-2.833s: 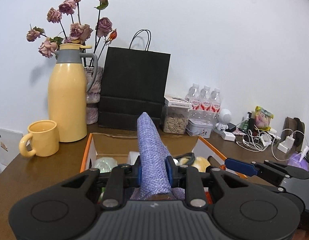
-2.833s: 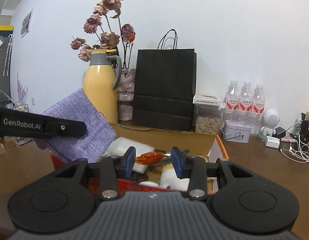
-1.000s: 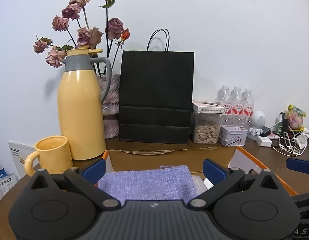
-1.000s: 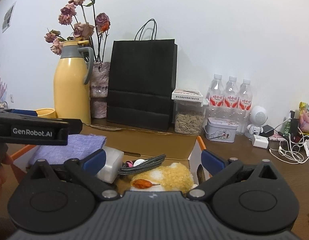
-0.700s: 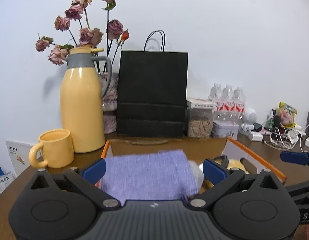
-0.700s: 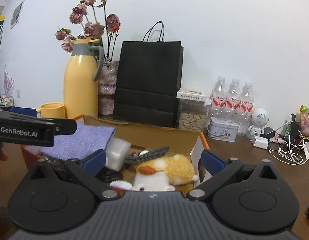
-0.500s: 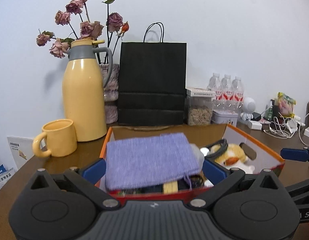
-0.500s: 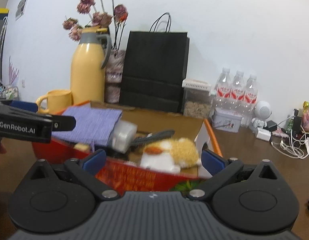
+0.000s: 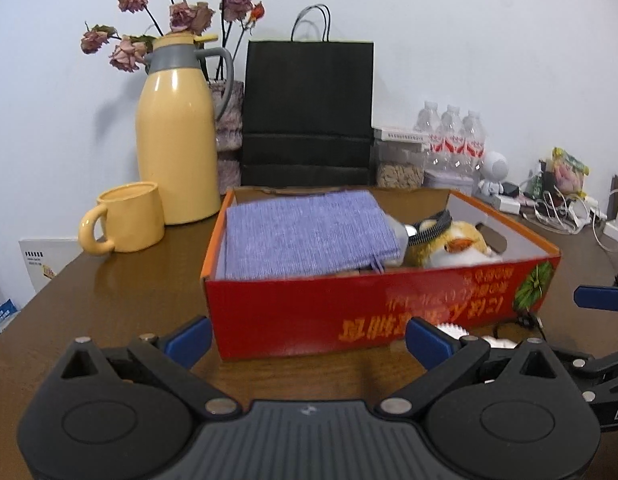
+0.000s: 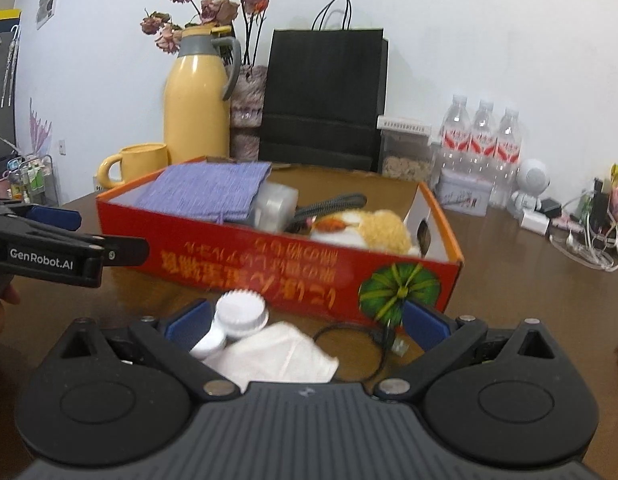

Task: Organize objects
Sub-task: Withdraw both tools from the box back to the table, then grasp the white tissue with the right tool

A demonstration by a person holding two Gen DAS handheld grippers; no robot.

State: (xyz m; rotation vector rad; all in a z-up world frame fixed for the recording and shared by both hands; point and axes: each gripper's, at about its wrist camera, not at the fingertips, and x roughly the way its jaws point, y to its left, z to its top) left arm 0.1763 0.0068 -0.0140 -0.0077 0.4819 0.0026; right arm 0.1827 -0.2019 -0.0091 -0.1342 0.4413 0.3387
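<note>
A red cardboard box point(image 9: 349, 300) point(image 10: 237, 256) stands on the brown table. A purple knitted cloth point(image 9: 305, 234) point(image 10: 205, 194) lies on top of its left half. A yellow plush toy point(image 9: 453, 244) point(image 10: 373, 226) and a dark braided cable point(image 10: 329, 204) lie in its right half. My left gripper point(image 9: 309, 340) is open and empty in front of the box. My right gripper point(image 10: 305, 322) is open above a white ridged-cap bottle point(image 10: 229, 320), a white cloth point(image 10: 277, 356) and a thin black cable point(image 10: 357, 336) on the table.
Behind the box stand a yellow mug point(image 9: 125, 218), a yellow thermos jug point(image 9: 175, 140), a vase of dried roses point(image 9: 229, 136), a black paper bag point(image 9: 309, 112), a seed jar point(image 9: 399, 164), water bottles point(image 9: 453, 136), and chargers with cables point(image 9: 557, 204) at right.
The left gripper let go of the purple cloth, which now lies in the box. Both grippers have opened and drawn back from the box, down to the table in front.
</note>
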